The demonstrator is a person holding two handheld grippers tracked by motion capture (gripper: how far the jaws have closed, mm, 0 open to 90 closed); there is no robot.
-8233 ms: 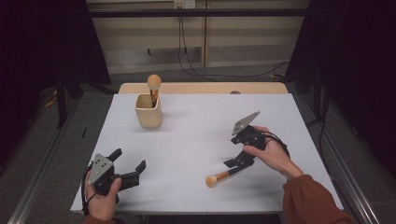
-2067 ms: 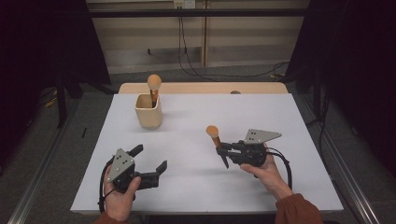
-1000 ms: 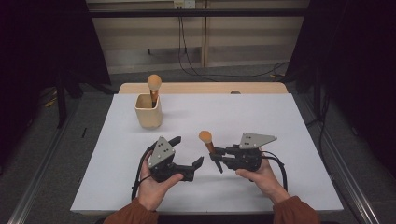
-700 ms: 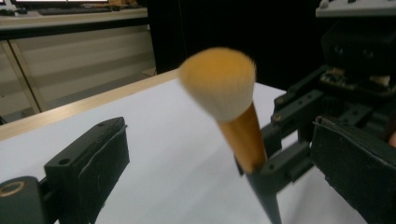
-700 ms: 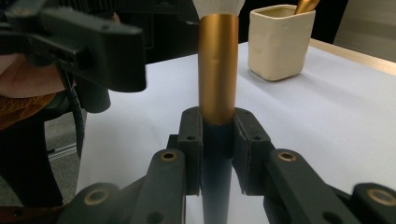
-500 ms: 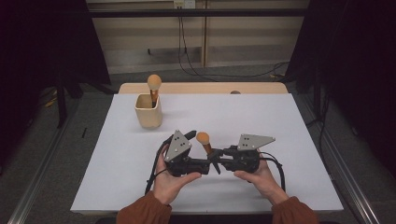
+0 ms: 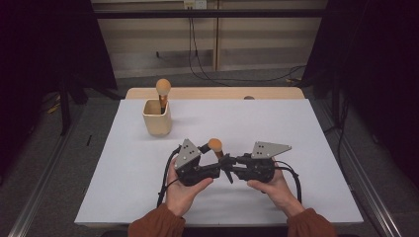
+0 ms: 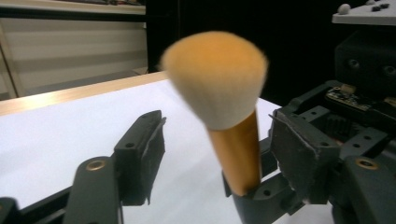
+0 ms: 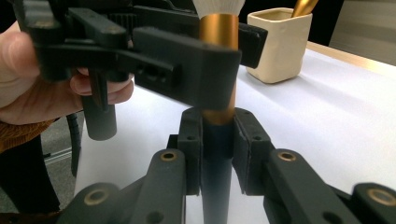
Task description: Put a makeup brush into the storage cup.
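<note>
A makeup brush with an orange head, gold ferrule and dark handle stands upright over the middle of the white table. My right gripper is shut on its dark handle. My left gripper faces it from the left, jaws either side of the gold ferrule. Those jaws have just been closing. In the left gripper view the brush sits near the right-hand jaw, with a clear gap to the other. The left gripper does not grip.
A cream cup holding a second orange-headed brush stands at the far left of the table. A wooden strip runs along the far edge. The cup appears behind the brush in the right gripper view.
My left gripper moved right up to the brush and its jaws narrowed around the ferrule. The right gripper and the brush stayed where they were.
</note>
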